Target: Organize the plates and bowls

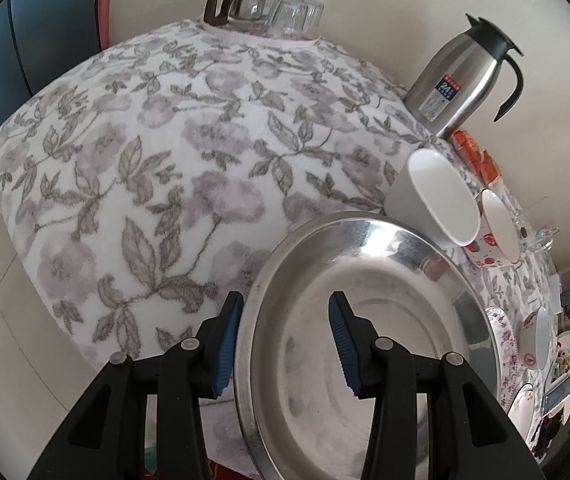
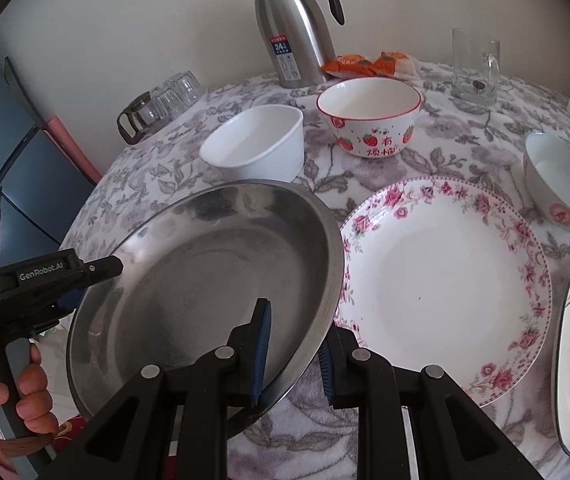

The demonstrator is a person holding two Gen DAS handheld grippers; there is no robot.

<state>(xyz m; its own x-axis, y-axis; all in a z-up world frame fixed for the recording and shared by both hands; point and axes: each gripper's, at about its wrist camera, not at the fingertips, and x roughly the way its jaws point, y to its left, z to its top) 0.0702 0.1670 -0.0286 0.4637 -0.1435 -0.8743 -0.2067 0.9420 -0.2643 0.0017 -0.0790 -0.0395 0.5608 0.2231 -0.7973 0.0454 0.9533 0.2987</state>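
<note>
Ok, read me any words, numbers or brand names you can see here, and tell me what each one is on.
"GenRobot.AI": on the left hand-held gripper, along its black body.
"24": on the blue label of the steel thermos jug; the smaller print around it is too blurred to read.
"有烦恼", roughly: red characters on the strawberry bowl; the last two are blurred.
Red mark on the small white bowl: unreadable.

Your worktop's floral cloth [image 2: 465,128] carries a steel thermos jug [image 2: 293,36] beside orange snack packets [image 2: 369,65]. You have a glass mug [image 2: 475,68] at right, glass carafe [image 2: 137,116] and upturned tumblers [image 2: 177,92] at left.
</note>
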